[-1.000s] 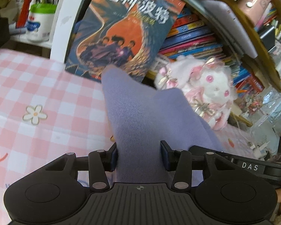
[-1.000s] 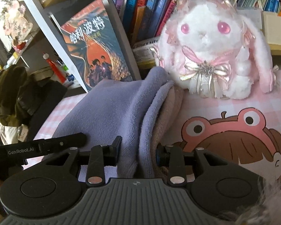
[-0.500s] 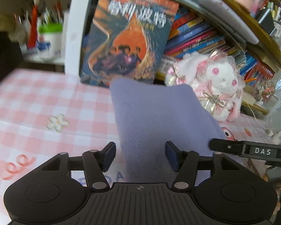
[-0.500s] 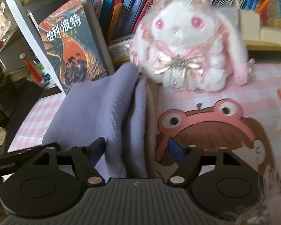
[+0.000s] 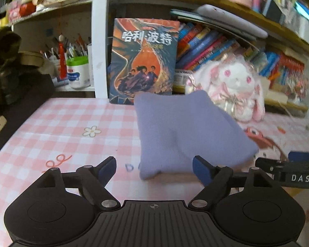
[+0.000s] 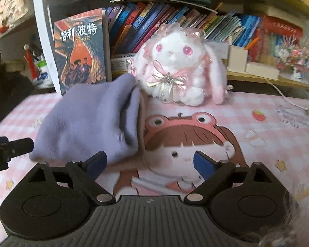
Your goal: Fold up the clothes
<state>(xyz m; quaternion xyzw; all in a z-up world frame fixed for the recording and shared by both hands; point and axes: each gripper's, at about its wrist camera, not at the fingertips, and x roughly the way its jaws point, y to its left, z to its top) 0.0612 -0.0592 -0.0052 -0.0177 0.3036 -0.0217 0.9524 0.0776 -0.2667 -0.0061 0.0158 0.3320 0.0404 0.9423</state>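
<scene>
Lying folded on the pink checked tablecloth (image 5: 51, 123), the soft lilac fleece garment (image 5: 187, 131) sits just in front of the upright orange-and-blue paperback book (image 5: 143, 59). The white-and-pink plush rabbit (image 6: 179, 70) sits beside the garment's far right corner, possibly touching; blur hides the contact. Left gripper (image 5: 154, 167): jaws opening, pads clear of the cloth, the garment's near left corner just ahead between them. Right gripper (image 6: 150, 162): jaws opening too, pads free, the garment's near right edge just ahead of its left finger (image 6: 96, 161). A printed cartoon girl in a frog hat (image 6: 185, 135) lies right of the garment.
</scene>
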